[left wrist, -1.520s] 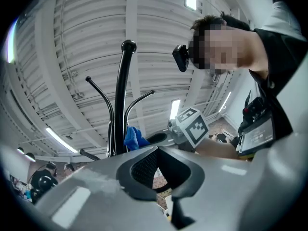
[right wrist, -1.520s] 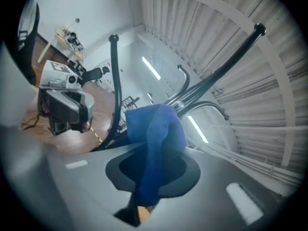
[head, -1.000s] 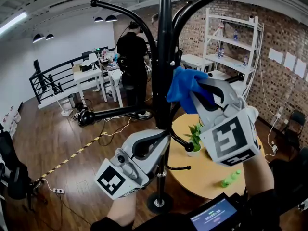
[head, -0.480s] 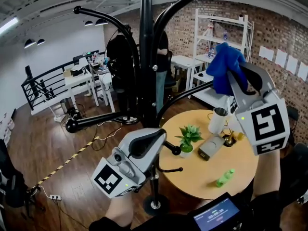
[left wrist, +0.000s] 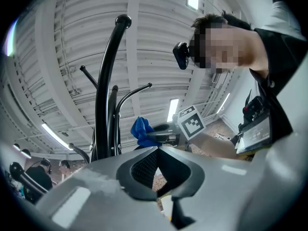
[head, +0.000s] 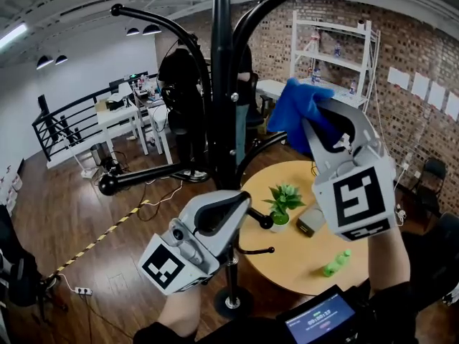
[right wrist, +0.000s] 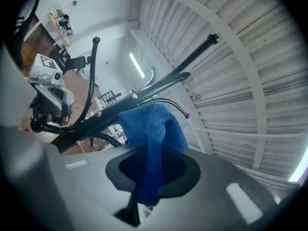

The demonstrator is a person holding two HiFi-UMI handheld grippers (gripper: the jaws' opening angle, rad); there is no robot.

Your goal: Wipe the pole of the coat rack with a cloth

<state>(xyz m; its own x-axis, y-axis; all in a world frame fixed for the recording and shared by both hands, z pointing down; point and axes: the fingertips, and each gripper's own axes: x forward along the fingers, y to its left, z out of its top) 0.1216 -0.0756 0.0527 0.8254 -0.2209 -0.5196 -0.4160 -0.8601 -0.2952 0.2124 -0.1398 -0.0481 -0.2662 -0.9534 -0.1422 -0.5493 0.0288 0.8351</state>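
Observation:
The black coat rack pole (head: 222,84) rises through the middle of the head view, with curved arms at the top. My right gripper (head: 310,120) is shut on a blue cloth (head: 292,107), held up just right of the pole and apart from it. The right gripper view has the cloth (right wrist: 153,126) bunched between the jaws, with the pole (right wrist: 144,93) running diagonally behind it. My left gripper (head: 244,201) sits lower, close against the pole's right side, shut with nothing between its jaws. In the left gripper view the pole (left wrist: 103,114) stands left of the jaw tips, the cloth (left wrist: 141,130) beyond.
A round wooden table (head: 301,267) behind the rack carries a potted plant (head: 282,203), a grey box (head: 310,222) and a green bottle (head: 337,265). The rack base (head: 231,303) stands on wood floor. A white shelf (head: 337,56) lines the brick wall. A person (head: 179,84) stands beyond.
The right gripper with the cloth left the pole, swung up and out to the right, then came back left and lower toward the pole. The left gripper barely moved.

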